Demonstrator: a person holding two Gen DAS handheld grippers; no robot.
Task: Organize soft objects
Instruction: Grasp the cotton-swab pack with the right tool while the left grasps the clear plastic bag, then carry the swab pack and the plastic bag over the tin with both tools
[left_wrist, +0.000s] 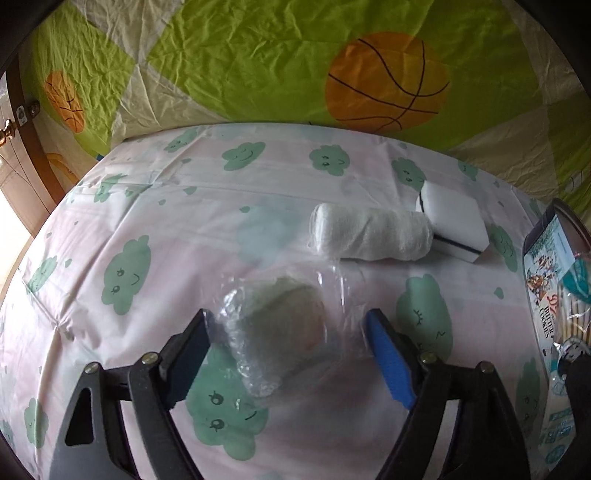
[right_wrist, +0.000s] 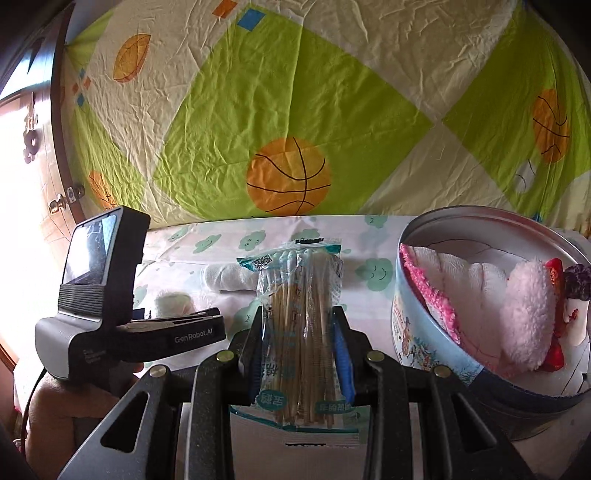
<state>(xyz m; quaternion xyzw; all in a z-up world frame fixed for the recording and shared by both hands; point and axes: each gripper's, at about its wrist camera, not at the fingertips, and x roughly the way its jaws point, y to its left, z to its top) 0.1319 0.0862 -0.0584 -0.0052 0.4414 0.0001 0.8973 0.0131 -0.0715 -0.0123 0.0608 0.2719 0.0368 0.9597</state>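
My right gripper (right_wrist: 301, 332) pinches a crinkly pack of cotton swabs (right_wrist: 301, 325) left of the round tin (right_wrist: 436, 343) (fluffy cloths inside); left gripper (left_wrist: 288, 332), jaws spread, straddles a plastic-wrapped soft lump (left_wrist: 277, 317).

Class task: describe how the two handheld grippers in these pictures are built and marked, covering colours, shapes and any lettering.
Both the left gripper and the right gripper have black angular plastic fingers with triangular cut-outs and brass-coloured pivot screws. On each, the pad of the finger on the right of the picture is bright blue. Seen from the right wrist camera, the left unit has a grey-and-black body, a glossy screen and white "GenRobot.AI" lettering.
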